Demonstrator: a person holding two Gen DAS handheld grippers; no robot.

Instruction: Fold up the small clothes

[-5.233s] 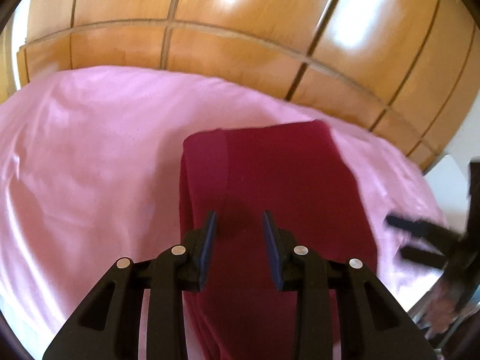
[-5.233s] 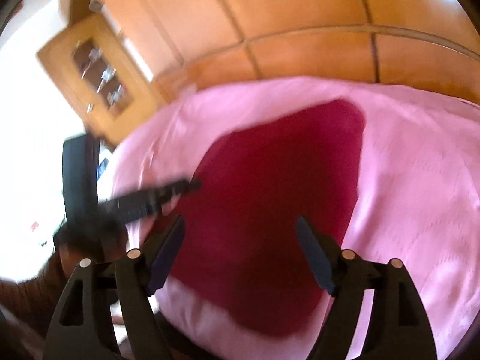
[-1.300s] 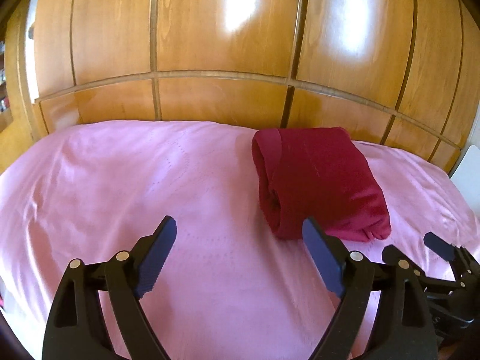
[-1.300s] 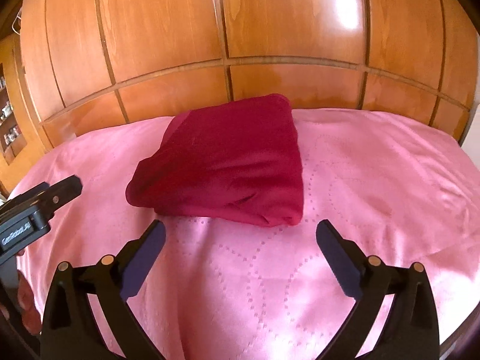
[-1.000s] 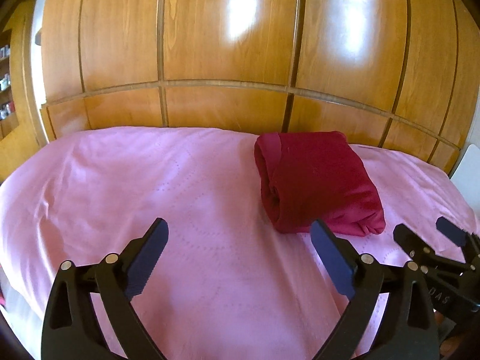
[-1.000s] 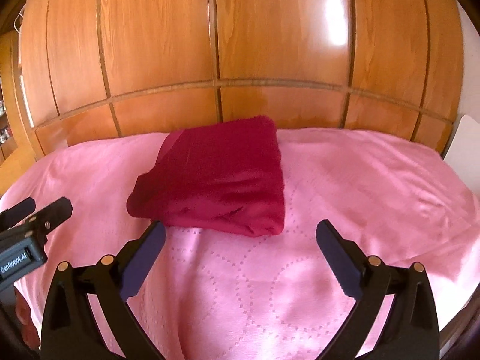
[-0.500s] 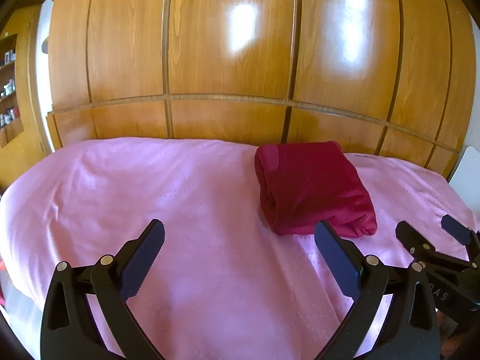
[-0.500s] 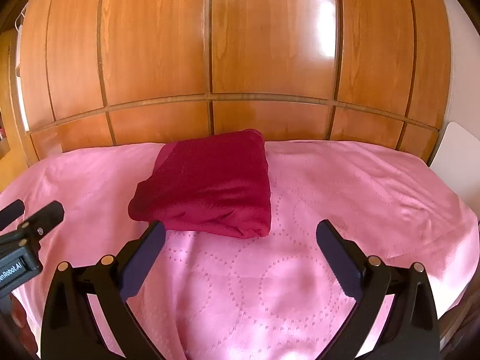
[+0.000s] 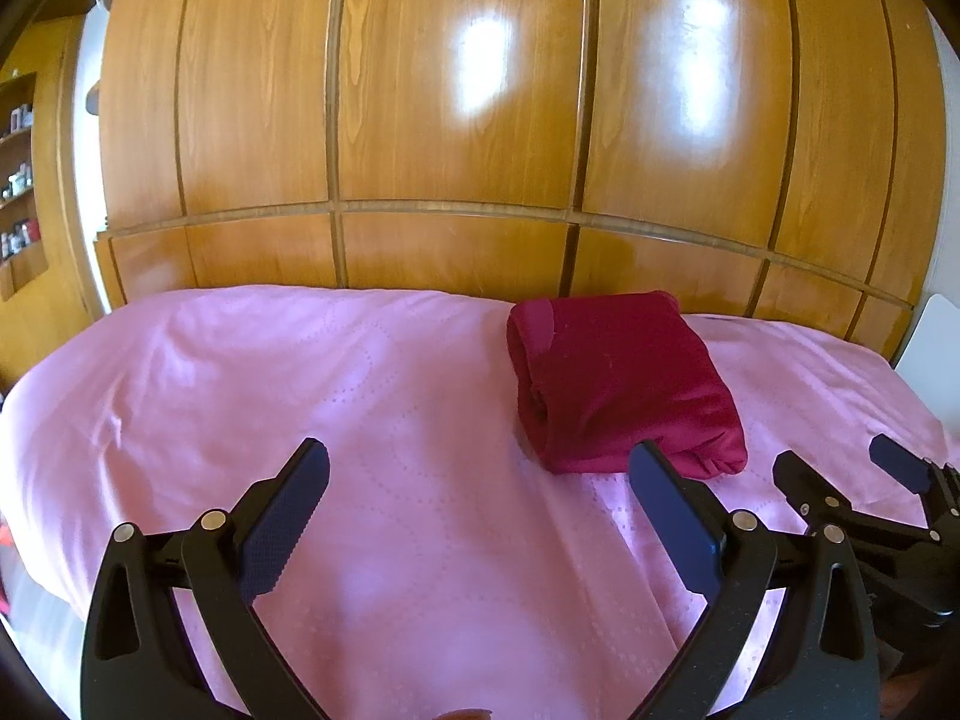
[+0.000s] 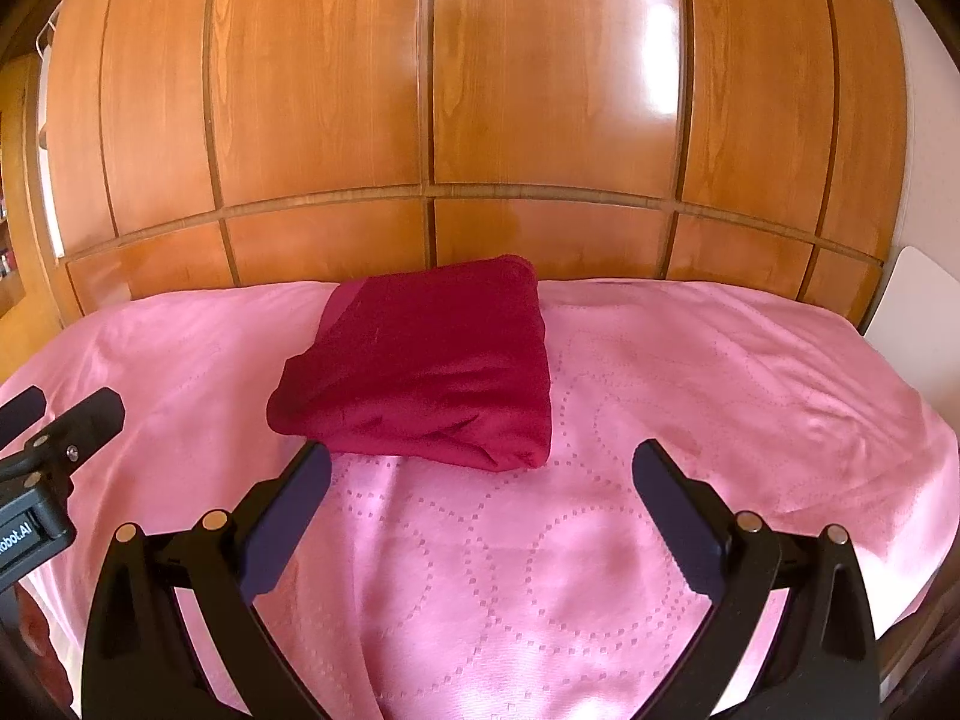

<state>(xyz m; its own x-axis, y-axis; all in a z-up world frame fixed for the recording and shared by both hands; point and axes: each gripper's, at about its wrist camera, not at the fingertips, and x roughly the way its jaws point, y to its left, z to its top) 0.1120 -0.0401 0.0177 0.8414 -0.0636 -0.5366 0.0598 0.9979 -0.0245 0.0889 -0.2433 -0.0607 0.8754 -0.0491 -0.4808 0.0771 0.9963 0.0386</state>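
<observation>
Holding both tools spread wide and empty, I see my left gripper (image 9: 480,474) and right gripper (image 10: 480,474) apart from the folded maroon garment (image 10: 426,366) at twelve o'clock on the pink bedspread (image 10: 720,396).

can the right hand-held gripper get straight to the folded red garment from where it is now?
Probably yes. The right hand-held gripper is open and empty, with only bare pink bedspread between it and the folded red garment. The left hand-held gripper sits off to the side.

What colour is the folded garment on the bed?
Dark red; the folded garment shows best in the right wrist view, on the pink bedspread.
</observation>
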